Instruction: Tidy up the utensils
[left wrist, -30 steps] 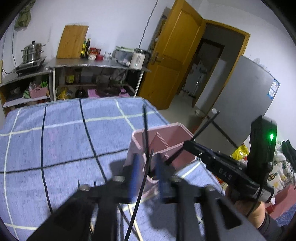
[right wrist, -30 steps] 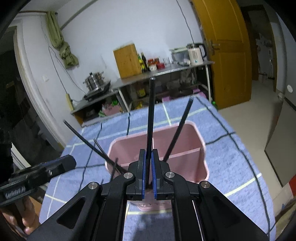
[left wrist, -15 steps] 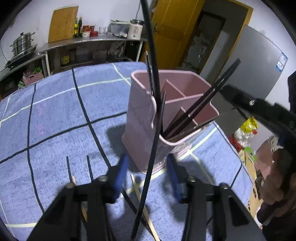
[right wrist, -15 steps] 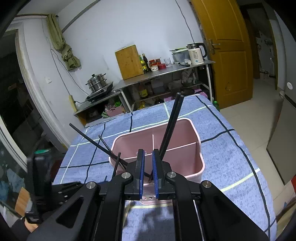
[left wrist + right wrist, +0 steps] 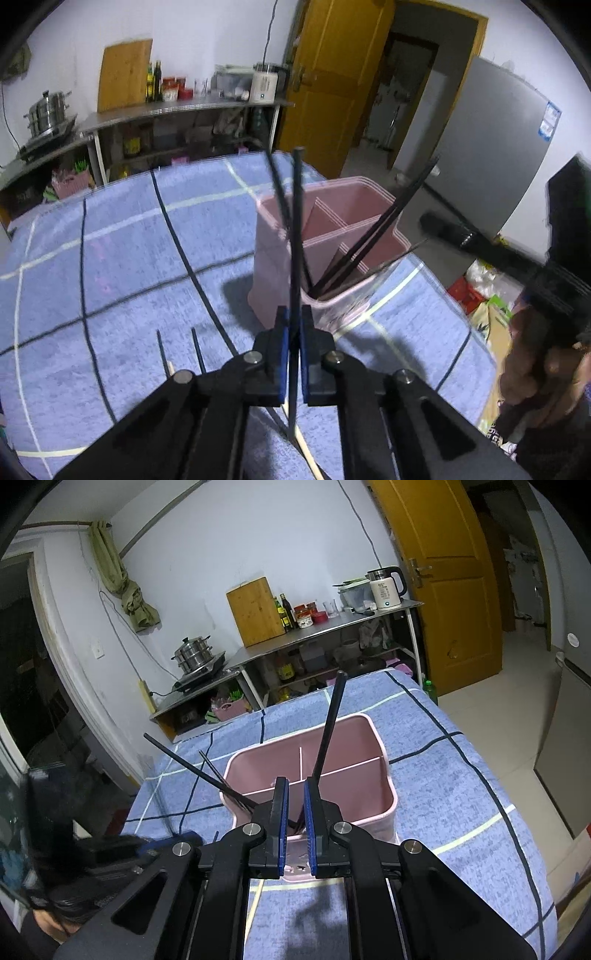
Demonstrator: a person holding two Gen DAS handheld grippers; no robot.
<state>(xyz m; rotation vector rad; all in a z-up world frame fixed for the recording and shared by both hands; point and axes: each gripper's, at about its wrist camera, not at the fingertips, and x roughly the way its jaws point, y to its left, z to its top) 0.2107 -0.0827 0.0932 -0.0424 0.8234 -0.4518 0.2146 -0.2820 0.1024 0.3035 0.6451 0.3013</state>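
Left gripper [image 5: 293, 341] just clamped onto black chopstick [image 5: 295, 236]; right gripper [image 5: 295, 812] nearly closed, empty; pink holder [image 5: 384, 794] at twelve o'clock.

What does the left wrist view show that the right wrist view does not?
Only the left wrist view: the left gripper close up, its jaws just closed on an upright black chopstick.
Only the right wrist view: the right gripper close up, jaws near together with nothing between them, and a green cloth hanging on the wall.
Both: the pink holder with black chopsticks leaning in it, the blue checked cloth and the metal shelf.
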